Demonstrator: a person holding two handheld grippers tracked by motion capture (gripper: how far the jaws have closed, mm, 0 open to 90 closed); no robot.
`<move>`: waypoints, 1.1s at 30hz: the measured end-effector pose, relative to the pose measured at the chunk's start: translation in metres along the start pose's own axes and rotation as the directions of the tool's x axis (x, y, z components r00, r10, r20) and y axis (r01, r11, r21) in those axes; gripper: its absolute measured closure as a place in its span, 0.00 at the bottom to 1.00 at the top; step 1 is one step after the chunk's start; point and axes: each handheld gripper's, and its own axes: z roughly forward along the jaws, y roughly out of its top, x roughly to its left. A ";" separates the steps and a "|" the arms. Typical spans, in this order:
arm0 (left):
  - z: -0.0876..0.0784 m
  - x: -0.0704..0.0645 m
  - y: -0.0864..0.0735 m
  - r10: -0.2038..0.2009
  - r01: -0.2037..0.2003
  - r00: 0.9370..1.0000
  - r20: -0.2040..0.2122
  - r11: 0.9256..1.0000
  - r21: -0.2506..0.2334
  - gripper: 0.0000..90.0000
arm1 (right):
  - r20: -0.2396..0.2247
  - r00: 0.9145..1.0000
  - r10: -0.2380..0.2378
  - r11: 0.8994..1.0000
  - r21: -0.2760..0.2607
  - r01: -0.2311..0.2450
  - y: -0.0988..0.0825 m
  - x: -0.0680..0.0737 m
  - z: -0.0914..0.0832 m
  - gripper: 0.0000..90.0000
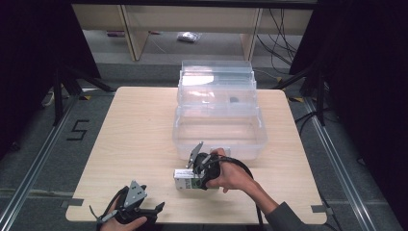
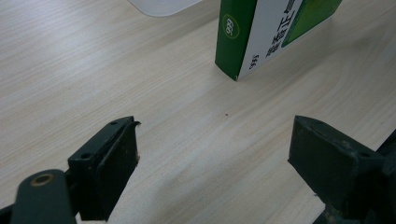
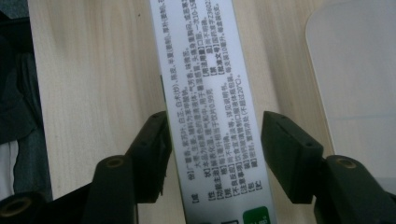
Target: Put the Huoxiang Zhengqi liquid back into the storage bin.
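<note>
The box (image 1: 185,179), white and green with printed text, lies on the desk (image 1: 144,139) just in front of the clear plastic bin (image 1: 219,132), near its front wall but apart from it. From above, the person's right hand (image 1: 231,175) and the right gripper (image 1: 198,179) cover most of the box; only its left end is plain to see. In the right gripper view the box (image 3: 210,116) is cut off at top and bottom, and its print is too small to read. The jaws of that gripper straddle the box, half closed; a narrow gap shows at each pad, so no firm press is visible. The left gripper (image 1: 153,210) rests at the near desk edge, jaws wide apart with bare wood between them (image 2: 212,154). Its view shows one corner of the box (image 2: 261,37), the rest cut off. Open desk surface lies left of the bin and between the two grippers.
</note>
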 end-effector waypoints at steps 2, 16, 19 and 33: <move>-0.001 0.000 0.000 0.009 -0.009 1.000 0.003 1.000 0.006 0.17 | 0.004 1.000 -0.005 1.000 0.013 0.005 0.000 0.000 0.001 0.53; -0.001 0.001 0.000 0.005 -0.005 1.000 0.004 1.000 0.002 0.17 | -0.009 0.989 -0.145 0.985 0.089 0.145 0.000 0.000 -0.001 0.72; 0.000 0.000 0.000 -0.014 0.014 1.000 0.002 1.000 -0.013 0.17 | -0.004 0.988 -0.157 0.984 0.082 0.157 0.000 -0.001 -0.007 0.72; -0.001 0.001 0.000 0.008 -0.008 1.000 0.005 1.000 0.004 0.17 | -0.017 0.990 -0.137 0.987 0.084 0.138 -0.006 -0.006 -0.039 0.72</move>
